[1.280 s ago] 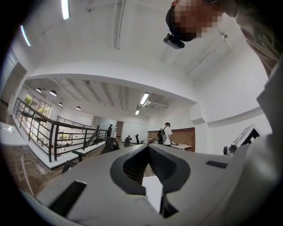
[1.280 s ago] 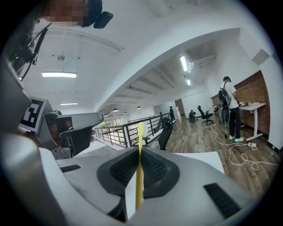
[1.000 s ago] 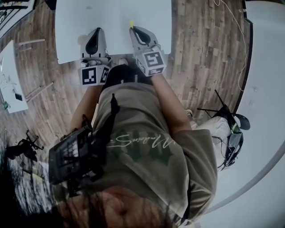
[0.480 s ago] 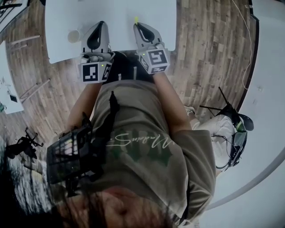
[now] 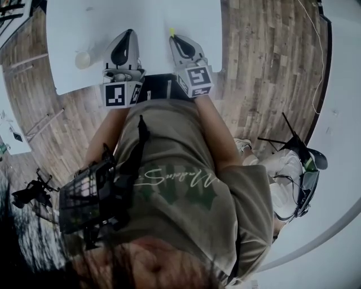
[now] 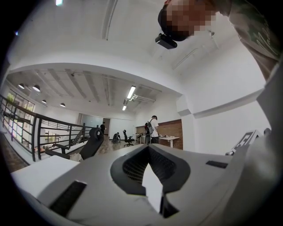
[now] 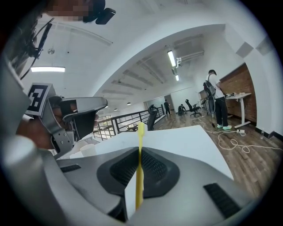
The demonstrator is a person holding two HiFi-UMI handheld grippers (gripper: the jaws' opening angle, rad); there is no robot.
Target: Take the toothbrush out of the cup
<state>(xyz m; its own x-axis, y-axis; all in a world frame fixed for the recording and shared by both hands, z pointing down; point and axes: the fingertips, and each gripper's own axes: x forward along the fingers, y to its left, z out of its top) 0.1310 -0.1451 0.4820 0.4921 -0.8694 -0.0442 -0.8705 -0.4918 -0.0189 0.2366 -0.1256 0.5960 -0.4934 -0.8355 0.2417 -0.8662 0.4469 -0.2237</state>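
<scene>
One left gripper (image 5: 128, 33), one right gripper (image 5: 174, 39), one yellow toothbrush (image 7: 140, 163), one cup (image 5: 83, 59), one white table (image 5: 158, 14) beneath.

left claw (image 5: 126, 33) closed empty, right claw (image 5: 174, 37) clamped

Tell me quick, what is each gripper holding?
Left gripper: closed, nothing in it.
Right gripper: closed on the yellow toothbrush.

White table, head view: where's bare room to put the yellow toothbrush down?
Bare: the strip between the left gripper and right gripper, and the wide stretch of white table beyond them. Crowded: the near-left corner, where the pale round cup sits beside the left gripper.
</scene>
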